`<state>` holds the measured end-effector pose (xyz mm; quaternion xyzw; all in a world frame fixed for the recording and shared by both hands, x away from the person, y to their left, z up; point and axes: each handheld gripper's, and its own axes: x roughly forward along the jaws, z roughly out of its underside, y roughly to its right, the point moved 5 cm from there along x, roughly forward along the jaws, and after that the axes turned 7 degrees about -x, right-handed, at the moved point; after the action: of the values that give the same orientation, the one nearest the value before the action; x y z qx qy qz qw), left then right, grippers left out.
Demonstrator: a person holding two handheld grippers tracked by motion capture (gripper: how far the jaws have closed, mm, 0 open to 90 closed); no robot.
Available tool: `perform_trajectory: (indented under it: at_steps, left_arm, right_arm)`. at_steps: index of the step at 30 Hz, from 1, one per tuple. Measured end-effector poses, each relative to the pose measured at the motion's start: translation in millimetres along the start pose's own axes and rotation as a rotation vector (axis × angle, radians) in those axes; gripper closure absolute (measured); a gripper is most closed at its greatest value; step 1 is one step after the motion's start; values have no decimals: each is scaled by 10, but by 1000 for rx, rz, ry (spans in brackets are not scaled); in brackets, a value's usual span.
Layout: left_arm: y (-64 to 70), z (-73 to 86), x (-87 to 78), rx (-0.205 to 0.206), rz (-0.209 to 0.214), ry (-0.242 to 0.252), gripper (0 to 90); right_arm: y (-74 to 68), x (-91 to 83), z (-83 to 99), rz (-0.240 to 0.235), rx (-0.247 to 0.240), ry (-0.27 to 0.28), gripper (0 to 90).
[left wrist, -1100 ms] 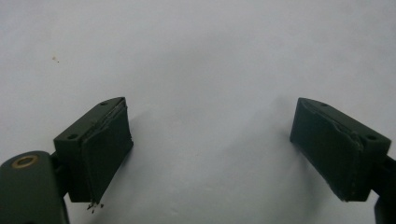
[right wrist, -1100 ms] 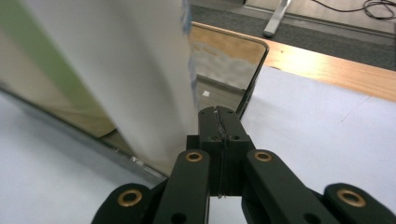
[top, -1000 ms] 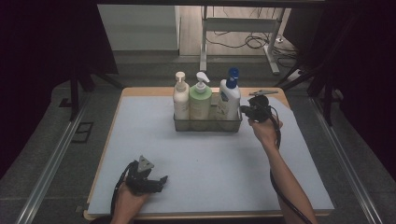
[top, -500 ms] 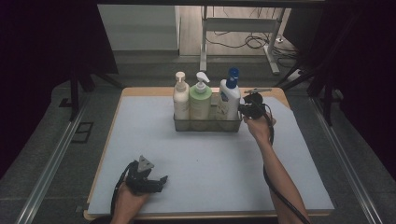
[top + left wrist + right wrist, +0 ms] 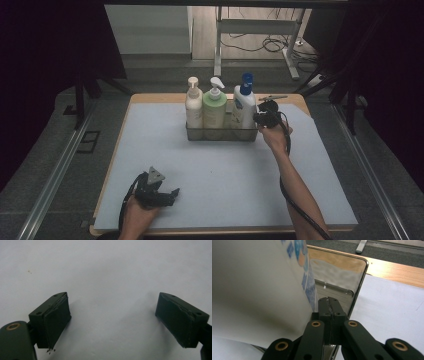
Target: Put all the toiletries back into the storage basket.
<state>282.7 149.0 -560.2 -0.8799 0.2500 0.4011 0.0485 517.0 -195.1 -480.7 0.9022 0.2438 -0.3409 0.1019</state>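
The right gripper [image 5: 329, 305] is clenched, its jaws pressed flat together with the thin end wall of the clear caddy [image 5: 352, 285] seemingly pinched between them, just beside the white bottle with the blue cap [image 5: 257, 290]. In the high view this gripper [image 5: 263, 118] sits at the caddy's [image 5: 222, 133] right end, toward the back of the counter [image 5: 225, 175], which is covered by a pale mat. The caddy holds three pump bottles in a row: a cream one [image 5: 193, 106], a green one [image 5: 215, 108] and the blue-capped one [image 5: 244, 105].

The step in hand looks like moving the caddy by its edge. To do that well, keep the pinch firm and low on the wall and move the caddy slowly and level, since the tall bottles could tip or shift.

The left gripper [image 5: 161, 192] rests near the front left of the counter, released; its jaws stand wide apart over bare mat [image 5: 107, 277].
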Motion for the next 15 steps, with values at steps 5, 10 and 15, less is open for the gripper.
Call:
perform_trajectory:
  at_steps: [5, 10, 15]
  left_arm:
    - [0, 0, 0, 0, 0, 0, 121]
    - [0, 0, 0, -1, 0, 0, 121]
    - [-2, 0, -1, 1, -1, -2, 121]
  right_arm:
    - [-35, 50, 20, -9, -11, -10, 893]
    - [-72, 85, 25, -14, -19, -17, 893]
    - [-104, 96, 18, -20, -20, -17, 893]
